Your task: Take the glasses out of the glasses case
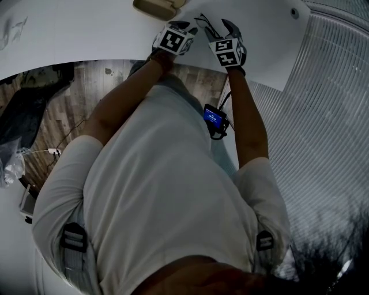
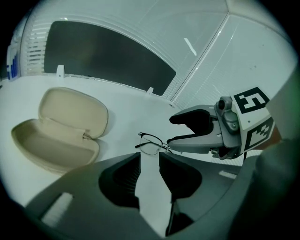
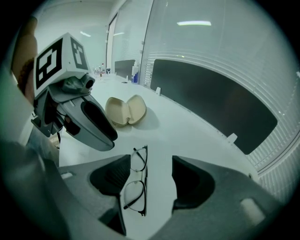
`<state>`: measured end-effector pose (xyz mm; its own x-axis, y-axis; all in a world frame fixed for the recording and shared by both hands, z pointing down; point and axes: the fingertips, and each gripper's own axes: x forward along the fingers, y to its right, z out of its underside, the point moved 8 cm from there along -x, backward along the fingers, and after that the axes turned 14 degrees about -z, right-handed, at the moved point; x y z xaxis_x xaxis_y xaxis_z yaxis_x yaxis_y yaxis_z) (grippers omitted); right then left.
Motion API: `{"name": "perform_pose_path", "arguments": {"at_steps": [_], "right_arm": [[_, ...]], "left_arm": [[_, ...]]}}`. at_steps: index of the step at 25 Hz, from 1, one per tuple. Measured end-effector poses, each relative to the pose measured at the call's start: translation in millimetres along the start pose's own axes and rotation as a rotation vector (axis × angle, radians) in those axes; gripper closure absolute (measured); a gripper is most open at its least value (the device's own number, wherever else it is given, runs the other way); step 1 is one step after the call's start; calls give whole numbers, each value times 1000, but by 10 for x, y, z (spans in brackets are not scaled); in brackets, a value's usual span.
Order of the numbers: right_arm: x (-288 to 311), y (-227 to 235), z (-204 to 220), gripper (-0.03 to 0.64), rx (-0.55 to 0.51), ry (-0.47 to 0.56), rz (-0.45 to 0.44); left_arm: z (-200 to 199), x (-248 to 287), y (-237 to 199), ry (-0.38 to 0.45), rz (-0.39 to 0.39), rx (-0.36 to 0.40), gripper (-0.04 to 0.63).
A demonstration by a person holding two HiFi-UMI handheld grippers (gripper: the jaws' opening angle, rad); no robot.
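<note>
The black thin-framed glasses lie flat on the white table, outside the case. My right gripper hangs just above them, open wide, pads clear of the frame. In the left gripper view the glasses rest just beyond my open left gripper, which holds nothing, with the right gripper close to their right end. The beige hard case sits open and empty to the left. The head view shows the left gripper and right gripper side by side near the case.
A dark panel with small white clips runs along the table's far edge, backed by ribbed white blinds. Small bottles stand far down the table. The person's body fills most of the head view.
</note>
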<state>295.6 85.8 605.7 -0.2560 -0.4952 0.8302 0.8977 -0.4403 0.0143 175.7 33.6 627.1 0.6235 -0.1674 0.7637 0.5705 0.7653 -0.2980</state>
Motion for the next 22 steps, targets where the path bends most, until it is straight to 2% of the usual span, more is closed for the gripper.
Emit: {"name": "perform_pose_path", "arguments": {"at_steps": [7, 12, 22], "right_arm": [[-72, -96, -243, 350, -28, 43, 12], [-212, -195, -397, 350, -28, 104, 27], [-688, -346, -1094, 350, -13, 346, 89]], "left_arm": [[-58, -258, -139, 31, -18, -25, 465], [-138, -511, -192, 88, -21, -23, 465], [-642, -1277, -525, 274, -41, 15, 463]]}}
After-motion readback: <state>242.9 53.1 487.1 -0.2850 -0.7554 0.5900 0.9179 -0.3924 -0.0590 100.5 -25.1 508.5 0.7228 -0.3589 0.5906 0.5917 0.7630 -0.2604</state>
